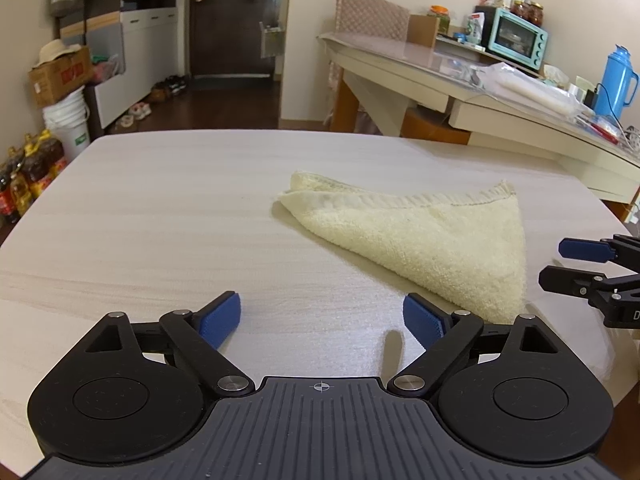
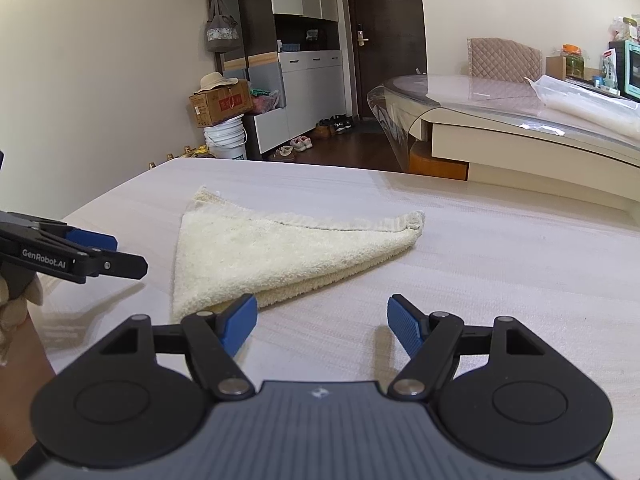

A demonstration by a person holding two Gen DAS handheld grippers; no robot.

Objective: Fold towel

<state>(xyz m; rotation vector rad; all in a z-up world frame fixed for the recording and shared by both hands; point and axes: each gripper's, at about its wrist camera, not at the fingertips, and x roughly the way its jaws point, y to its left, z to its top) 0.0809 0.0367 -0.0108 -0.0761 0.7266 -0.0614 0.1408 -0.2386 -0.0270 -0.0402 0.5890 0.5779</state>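
A cream towel [image 1: 420,236] lies folded into a triangle on the pale wooden table [image 1: 160,208]. My left gripper [image 1: 322,320] is open over bare table, just left of the towel's near corner, with nothing between its blue pads. In the right wrist view the same towel [image 2: 272,252] lies ahead and to the left. My right gripper [image 2: 322,322] is open, its left pad close to the towel's near folded edge, nothing between the pads. Each gripper shows in the other's view: the right gripper [image 1: 560,264] at the right edge, the left gripper [image 2: 128,256] at the left edge.
A second table [image 1: 460,80] with a glass top stands beyond on the right, carrying a teal toaster oven [image 1: 518,38], a blue thermos [image 1: 614,82] and clutter. On the floor at left are oil bottles [image 1: 32,172], a white bucket [image 1: 70,122] and a cardboard box [image 1: 60,74].
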